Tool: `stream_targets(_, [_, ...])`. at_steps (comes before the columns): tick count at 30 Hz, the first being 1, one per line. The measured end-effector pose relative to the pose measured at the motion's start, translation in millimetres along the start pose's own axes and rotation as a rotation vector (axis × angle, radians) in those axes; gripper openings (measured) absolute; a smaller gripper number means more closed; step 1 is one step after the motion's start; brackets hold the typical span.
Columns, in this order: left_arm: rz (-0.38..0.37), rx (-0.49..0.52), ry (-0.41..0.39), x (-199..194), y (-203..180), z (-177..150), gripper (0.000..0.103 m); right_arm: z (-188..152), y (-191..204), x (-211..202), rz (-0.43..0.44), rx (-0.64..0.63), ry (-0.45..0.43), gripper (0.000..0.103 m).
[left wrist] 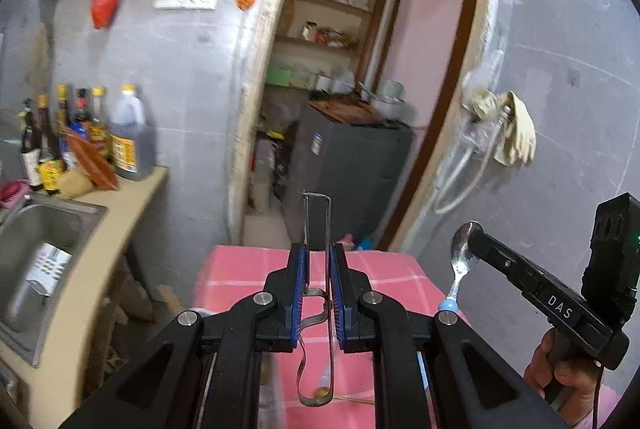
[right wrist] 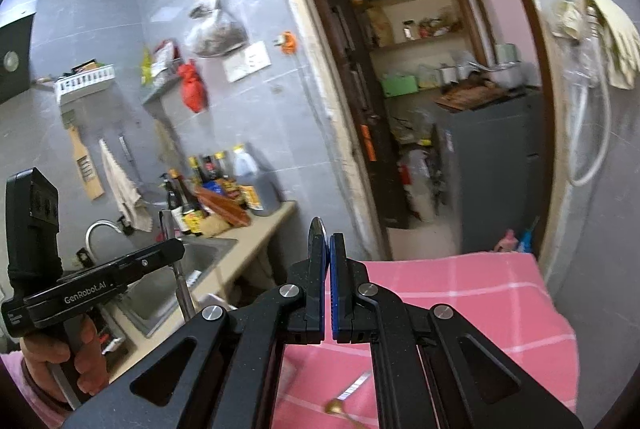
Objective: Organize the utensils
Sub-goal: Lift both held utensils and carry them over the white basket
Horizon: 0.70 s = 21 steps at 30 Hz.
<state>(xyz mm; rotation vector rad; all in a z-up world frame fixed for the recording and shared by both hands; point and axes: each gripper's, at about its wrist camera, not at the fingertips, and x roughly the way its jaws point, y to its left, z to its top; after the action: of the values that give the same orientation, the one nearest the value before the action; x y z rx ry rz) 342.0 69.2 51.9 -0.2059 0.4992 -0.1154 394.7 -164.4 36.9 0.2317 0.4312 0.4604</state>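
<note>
Peeler (left wrist: 318,293) gripped left; spoon (left wrist: 462,253) right.

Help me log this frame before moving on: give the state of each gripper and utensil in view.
left gripper: shut on metal peeler
metal peeler: gripped, raised above the pink tablecloth
right gripper: shut on spoon
spoon: held by its bowl, handle hanging down
gold spoon: lying on the tablecloth

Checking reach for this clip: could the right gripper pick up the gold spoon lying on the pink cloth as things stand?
Probably not yet. The right gripper is already shut on a metal spoon, so its jaws are occupied. The gold spoon lies in the open on the pink cloth below it.
</note>
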Motion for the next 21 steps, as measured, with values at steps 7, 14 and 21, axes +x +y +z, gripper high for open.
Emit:
stream_targets(7, [0.094,-0.028,-0.046,-18.9,40.4,-5.5,0.012,-12.6,43.6,13.9,0.018,-0.044,-0.019,0.003])
stream_targets(14, [0.128,-0.04,-0.087,-20.1,59.2,-18.6,0.012,-29.4,69.0,31.4,0.015,-0.092,-0.01,0.003])
stream_targets(21, [0.107,-0.1,-0.085,-7.0,70.2,-30.2,0.012,-43.9,80.9,45.4,-0.006,-0.13,-0.007,0.003])
